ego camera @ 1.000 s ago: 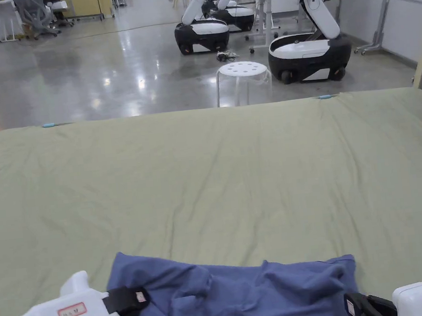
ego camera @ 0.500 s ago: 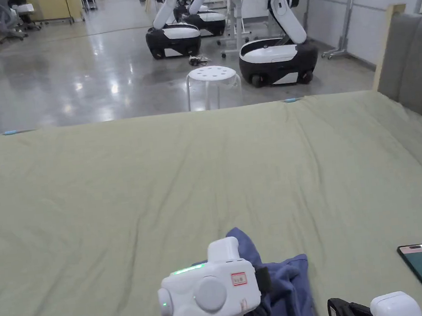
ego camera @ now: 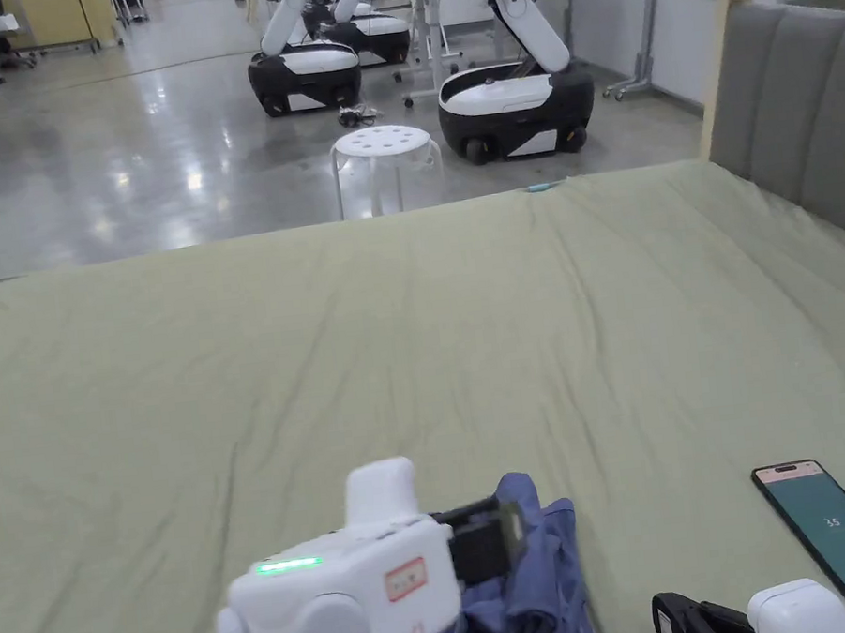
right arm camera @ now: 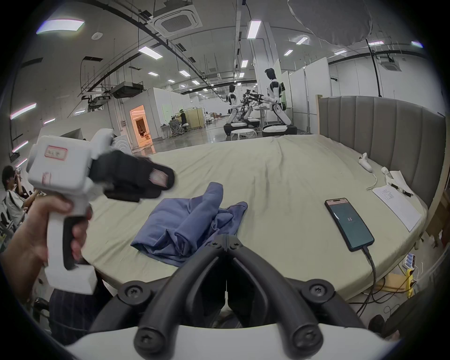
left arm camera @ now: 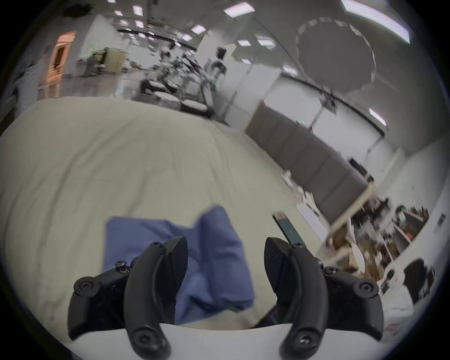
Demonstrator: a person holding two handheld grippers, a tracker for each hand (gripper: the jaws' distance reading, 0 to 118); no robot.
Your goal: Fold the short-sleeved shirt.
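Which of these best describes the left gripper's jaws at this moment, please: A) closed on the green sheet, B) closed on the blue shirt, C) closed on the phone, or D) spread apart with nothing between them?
D: in the left gripper view the left gripper has its jaws wide apart, with the shirt lying loose on the sheet beyond them.

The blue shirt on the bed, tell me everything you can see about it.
The blue shirt is soft, thin-looking fabric gathered into a rumpled, loosely folded bundle with several overlapping layers and creases. It lies near the front edge of the green bedsheet, left of the phone and apart from it. The left tool hangs open just above it, gripping nothing. The right tool, jaws shut, sits at its near edge; contact is unclear.
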